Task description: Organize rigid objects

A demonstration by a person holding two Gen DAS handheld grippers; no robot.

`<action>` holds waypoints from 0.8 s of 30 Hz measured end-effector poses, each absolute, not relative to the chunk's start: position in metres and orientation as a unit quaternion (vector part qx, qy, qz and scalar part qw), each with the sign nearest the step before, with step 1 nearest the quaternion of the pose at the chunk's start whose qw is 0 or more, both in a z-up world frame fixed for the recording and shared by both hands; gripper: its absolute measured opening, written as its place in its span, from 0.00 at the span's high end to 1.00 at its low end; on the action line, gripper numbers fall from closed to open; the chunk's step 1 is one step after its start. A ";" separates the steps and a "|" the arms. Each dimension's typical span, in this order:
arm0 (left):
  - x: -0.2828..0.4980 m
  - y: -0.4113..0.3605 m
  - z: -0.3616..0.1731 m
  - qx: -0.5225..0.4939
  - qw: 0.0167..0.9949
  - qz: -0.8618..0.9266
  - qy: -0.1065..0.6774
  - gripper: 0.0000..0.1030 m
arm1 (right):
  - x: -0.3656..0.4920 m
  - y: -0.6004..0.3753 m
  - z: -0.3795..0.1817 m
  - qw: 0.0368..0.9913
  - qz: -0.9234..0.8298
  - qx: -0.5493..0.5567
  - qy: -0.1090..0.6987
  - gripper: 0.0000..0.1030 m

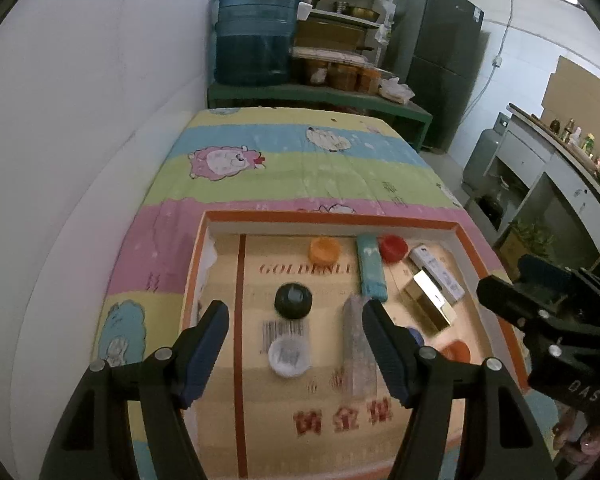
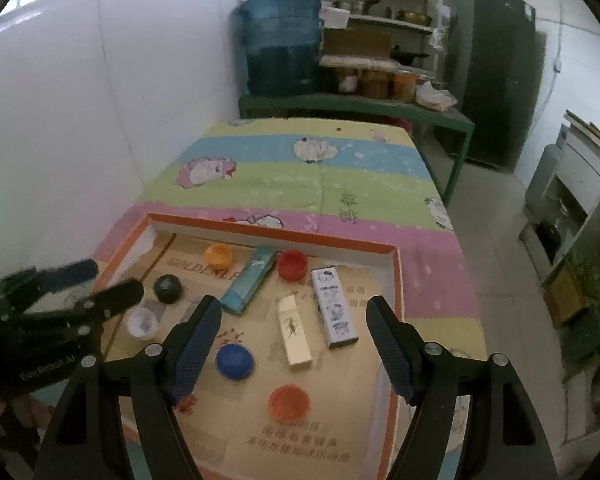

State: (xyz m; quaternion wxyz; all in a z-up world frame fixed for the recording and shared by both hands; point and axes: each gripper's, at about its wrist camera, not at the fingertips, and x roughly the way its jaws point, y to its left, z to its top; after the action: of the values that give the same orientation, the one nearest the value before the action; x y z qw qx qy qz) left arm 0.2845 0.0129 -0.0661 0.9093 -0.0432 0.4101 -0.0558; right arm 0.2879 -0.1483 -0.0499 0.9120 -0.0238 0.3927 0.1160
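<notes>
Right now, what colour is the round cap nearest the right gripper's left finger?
Blue cap; clearest in the right wrist view.

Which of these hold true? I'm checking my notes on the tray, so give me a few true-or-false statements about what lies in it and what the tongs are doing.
1. Both tongs hold nothing. True: the left tongs and right tongs stand open with nothing pressed between their pads.
2. The blue cap sits on the striped cloth outside the tray. False: it lies inside the orange-rimmed tray.
3. The teal box lies flat in the tray. True.
4. The black cap is stacked on the white cap. False: they lie apart.
5. The water jug stands in the tray. False: it stands on the green bench behind.
</notes>
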 end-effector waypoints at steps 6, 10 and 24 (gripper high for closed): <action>0.259 0.019 -0.059 -0.041 0.917 -0.047 0.395 0.33 | 0.263 -0.145 -0.044 0.917 0.110 -0.020 0.383 0.26; 0.241 0.019 -0.050 -0.045 0.923 -0.044 0.379 0.33 | 0.249 -0.145 -0.041 0.920 0.104 -0.016 0.379 0.26; 0.168 0.010 -0.020 -0.033 0.943 -0.017 0.332 0.33 | 0.185 -0.151 -0.023 0.933 0.078 -0.004 0.351 0.26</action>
State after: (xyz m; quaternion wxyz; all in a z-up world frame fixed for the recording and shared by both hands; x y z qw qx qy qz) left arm 0.1681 0.0101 -0.0200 0.9426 -0.0335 0.3317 -0.0172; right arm 0.1848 -0.1510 -0.0232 0.9333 -0.0043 0.3505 0.0780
